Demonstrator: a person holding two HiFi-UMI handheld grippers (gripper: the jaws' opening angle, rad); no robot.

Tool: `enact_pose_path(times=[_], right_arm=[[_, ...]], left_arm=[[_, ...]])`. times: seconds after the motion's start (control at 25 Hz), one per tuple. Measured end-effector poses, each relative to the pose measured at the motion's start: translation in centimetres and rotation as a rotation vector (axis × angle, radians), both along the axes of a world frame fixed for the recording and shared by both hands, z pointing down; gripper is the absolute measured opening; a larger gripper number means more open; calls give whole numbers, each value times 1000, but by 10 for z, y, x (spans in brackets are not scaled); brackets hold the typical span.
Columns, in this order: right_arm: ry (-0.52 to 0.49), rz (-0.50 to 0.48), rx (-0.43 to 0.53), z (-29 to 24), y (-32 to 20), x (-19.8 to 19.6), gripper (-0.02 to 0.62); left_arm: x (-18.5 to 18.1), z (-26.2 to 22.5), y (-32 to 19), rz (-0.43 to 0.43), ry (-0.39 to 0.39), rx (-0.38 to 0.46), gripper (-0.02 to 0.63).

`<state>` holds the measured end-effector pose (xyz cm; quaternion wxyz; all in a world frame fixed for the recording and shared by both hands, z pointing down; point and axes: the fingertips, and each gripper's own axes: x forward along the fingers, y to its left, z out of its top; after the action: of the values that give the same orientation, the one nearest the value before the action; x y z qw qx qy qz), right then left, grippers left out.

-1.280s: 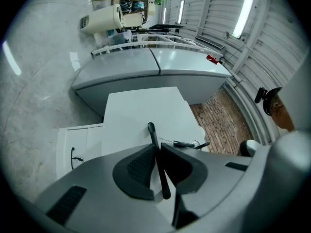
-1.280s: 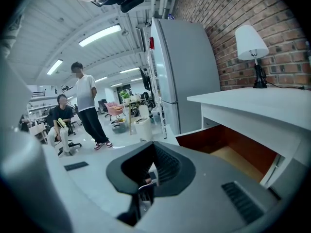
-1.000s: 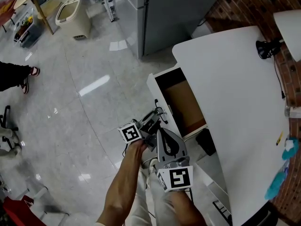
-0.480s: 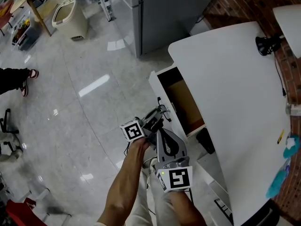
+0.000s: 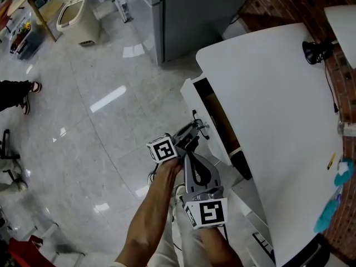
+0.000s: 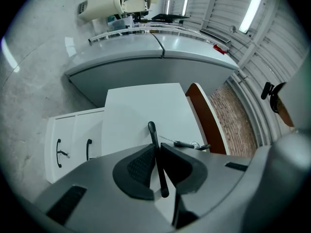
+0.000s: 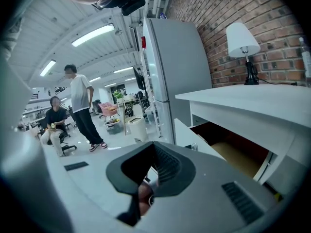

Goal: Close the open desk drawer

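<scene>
**Left tool clamped on the handle of a half-open drawer**

Nearest the camera, at six o'clock in the head view, the person's two forearms reach up the frame. The right gripper [image 5: 189, 157] is nearest. In its own view its jaws stand a little apart with nothing between them, only a bit of the other hand showing through the gap.

Just ahead, at about one o'clock from it, the left gripper [image 5: 196, 130] points level at the drawer front. Its jaws are closed on the thin black drawer handle [image 6: 152, 131], which runs straight between the two pads. A small metal fitting [image 6: 192, 144] sticks out of the panel just beside the handle.

The drawer [image 5: 196, 100] is the top one of the white desk [image 5: 278, 110], near the middle of the head view. It stands partly out, with a narrow strip of its brown inside showing between the front panel and the desk's edge. In the left gripper view, two shut drawer fronts [image 6: 73, 142] with black handles lie at nine o'clock from the jaws.

Farther off, at twelve o'clock, a grey refrigerator [image 5: 189, 10] stands on the glossy floor, with a brick wall [image 5: 272, 1] at one o'clock. A lamp [image 5: 340, 26] sits at the desk's far corner at two o'clock. At eleven o'clock is a cream bin [image 5: 75, 18]. The right gripper view shows two people [image 7: 80, 106] far across the room.
</scene>
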<state>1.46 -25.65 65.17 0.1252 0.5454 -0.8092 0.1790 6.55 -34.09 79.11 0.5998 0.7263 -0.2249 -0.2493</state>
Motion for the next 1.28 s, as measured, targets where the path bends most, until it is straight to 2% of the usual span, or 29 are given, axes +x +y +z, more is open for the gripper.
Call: enact_pose_path(times=[0.76,1.0,1.28], right_arm=[[-12,45,-15,9,-19,30,11],[-13,64,-13,8,-23,45,11],[-19,79,-18,11,-23,57,11]], left_arm=[[51,-3,-26,72,-27,3,43],[64,-5,-32,76,-13,-11,43],[79,-1,-39,78,-33,-14,43]])
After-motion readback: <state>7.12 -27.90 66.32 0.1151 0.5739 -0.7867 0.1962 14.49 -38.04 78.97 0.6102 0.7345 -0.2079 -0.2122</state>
